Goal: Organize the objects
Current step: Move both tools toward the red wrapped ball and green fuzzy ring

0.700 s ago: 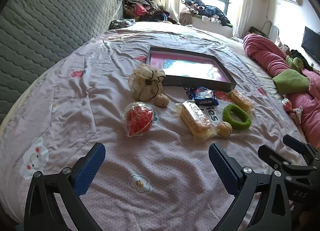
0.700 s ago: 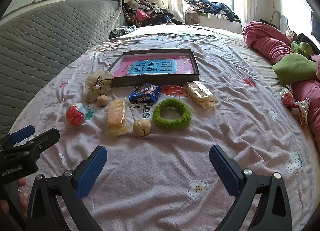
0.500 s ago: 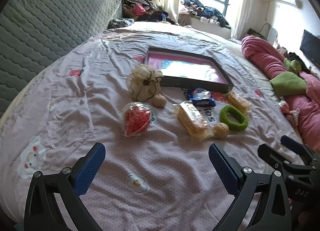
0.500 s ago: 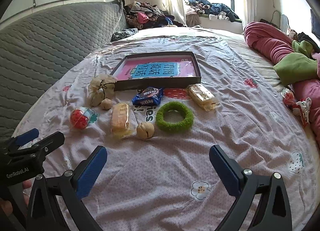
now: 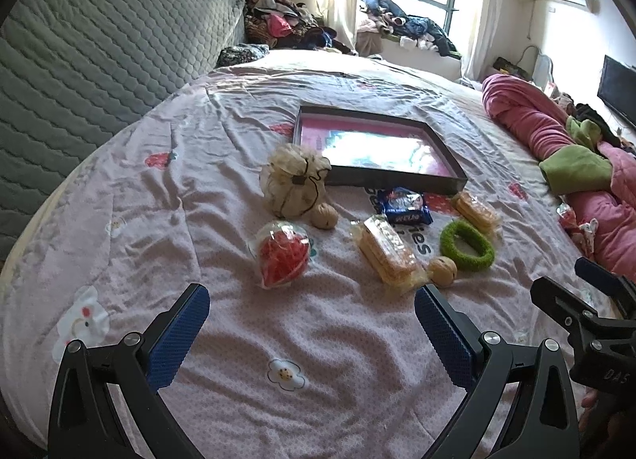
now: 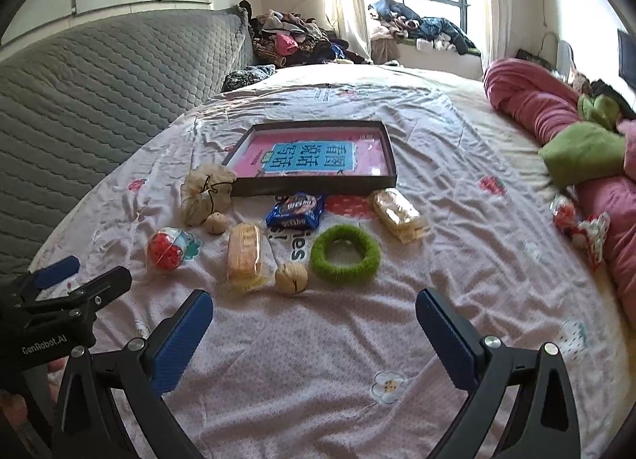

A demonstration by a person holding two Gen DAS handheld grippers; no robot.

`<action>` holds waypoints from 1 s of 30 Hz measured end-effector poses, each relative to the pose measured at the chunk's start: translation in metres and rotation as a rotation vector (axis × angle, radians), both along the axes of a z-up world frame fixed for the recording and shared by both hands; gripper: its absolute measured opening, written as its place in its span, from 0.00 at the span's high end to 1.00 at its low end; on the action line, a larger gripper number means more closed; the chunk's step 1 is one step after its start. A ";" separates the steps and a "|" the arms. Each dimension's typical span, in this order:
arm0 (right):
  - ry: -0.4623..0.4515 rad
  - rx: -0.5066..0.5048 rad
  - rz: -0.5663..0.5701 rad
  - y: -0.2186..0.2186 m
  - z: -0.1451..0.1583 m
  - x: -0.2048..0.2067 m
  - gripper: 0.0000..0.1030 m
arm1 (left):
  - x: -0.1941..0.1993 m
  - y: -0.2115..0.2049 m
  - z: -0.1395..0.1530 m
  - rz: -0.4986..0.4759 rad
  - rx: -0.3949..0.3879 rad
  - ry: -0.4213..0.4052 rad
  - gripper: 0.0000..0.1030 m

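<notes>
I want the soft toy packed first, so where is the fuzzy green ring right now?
In the right wrist view the fuzzy green ring lies mid-bed, below the blue cookie packet, with a tan walnut-like ball at its lower left.

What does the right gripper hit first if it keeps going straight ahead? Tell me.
Probably bare bedsheet: the open right gripper points down at empty fabric. The walnut and green ring lie just beyond; depth is unclear.
</notes>
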State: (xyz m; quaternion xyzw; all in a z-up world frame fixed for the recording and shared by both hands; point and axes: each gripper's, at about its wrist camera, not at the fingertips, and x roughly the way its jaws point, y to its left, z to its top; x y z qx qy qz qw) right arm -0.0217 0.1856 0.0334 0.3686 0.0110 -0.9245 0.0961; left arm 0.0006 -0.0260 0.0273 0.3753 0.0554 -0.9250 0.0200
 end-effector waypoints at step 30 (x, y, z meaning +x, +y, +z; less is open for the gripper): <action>-0.070 0.095 0.029 -0.018 -0.009 -0.073 0.00 | -0.075 -0.015 -0.006 0.021 -0.041 -0.047 0.00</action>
